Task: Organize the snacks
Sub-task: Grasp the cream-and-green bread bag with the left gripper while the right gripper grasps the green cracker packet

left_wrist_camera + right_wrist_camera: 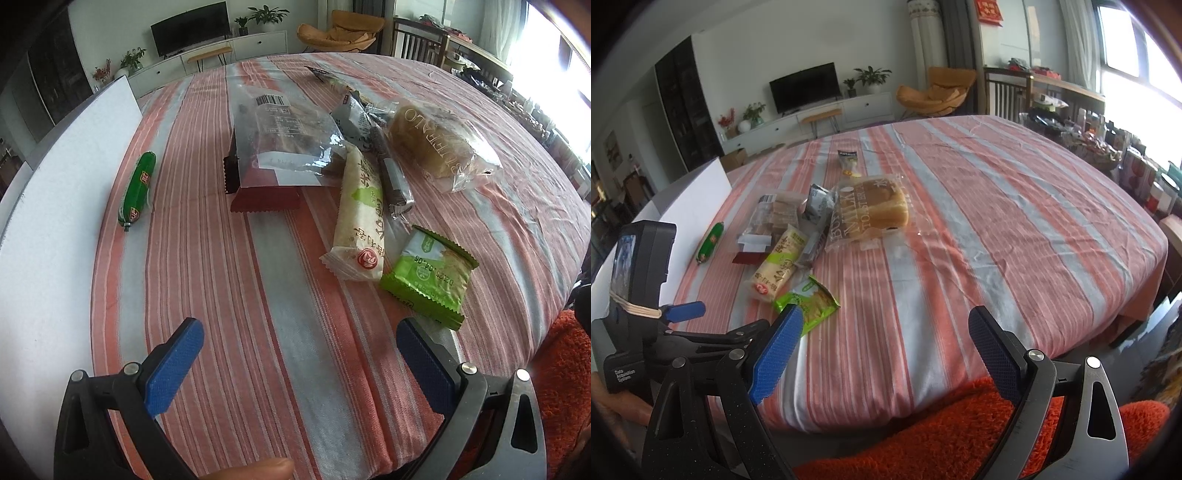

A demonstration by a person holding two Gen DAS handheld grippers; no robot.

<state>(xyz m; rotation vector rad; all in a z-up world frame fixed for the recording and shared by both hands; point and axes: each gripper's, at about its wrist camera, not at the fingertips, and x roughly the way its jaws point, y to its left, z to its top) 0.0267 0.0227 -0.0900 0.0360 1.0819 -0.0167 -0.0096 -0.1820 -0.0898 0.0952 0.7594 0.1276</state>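
Ahead of my left gripper [299, 354], spread wide and empty, green square packet [428, 275] lies just past right finger on striped cloth [229, 280]. Right gripper [886, 339] also wide open, empty, near table edge. Beyond: one cream long packet [360, 218], one bread loaf [439, 142], one clear bag [284, 136], one green sausage [136, 186] apart at left. Pile middle overlapped, count unsure.

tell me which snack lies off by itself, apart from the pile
The green sausage stick, lying alone near the white board on the striped cloth. The other snacks overlap or sit close together; nothing touches this one.
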